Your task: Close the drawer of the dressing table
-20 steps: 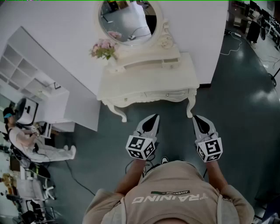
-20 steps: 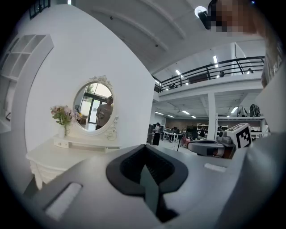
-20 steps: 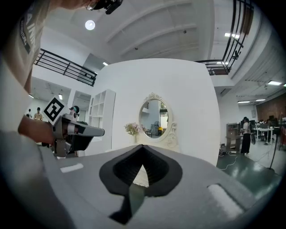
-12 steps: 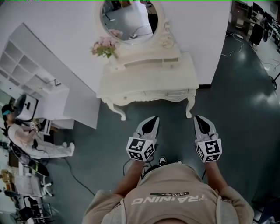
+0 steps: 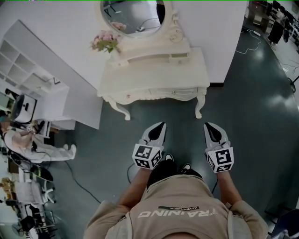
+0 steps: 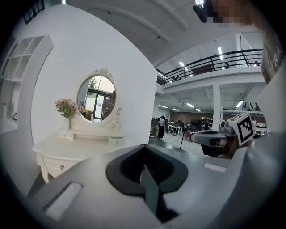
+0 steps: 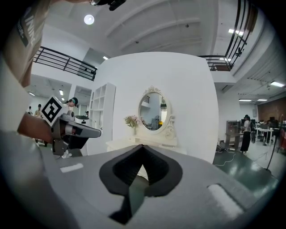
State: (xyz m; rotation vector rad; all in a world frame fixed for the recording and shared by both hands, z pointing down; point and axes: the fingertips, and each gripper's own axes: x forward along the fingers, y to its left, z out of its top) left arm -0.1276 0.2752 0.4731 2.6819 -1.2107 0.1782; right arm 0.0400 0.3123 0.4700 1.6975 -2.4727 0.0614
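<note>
The cream dressing table (image 5: 154,74) stands against the white wall, with an oval mirror (image 5: 131,14) and a vase of pink flowers (image 5: 105,42) on it. Its front drawer panel (image 5: 152,94) carries two small knobs; I cannot tell how far out it stands. My left gripper (image 5: 162,124) and right gripper (image 5: 207,124) hang side by side over the dark floor, well short of the table, both shut and empty. In the left gripper view the table (image 6: 67,150) lies ahead to the left, beyond the gripper's (image 6: 144,146) meeting jaws. The right gripper (image 7: 143,145) points at the table (image 7: 120,143).
A white shelf unit (image 5: 28,70) and low partition stand left of the table. A seated person (image 5: 23,140) is at the far left among desks. A cable (image 5: 79,182) trails over the floor. Curved table legs (image 5: 200,107) flank the front.
In the head view the table has slid slightly up and to the left. My shoes now show below the grippers. Both grippers stay shut, held as before.
</note>
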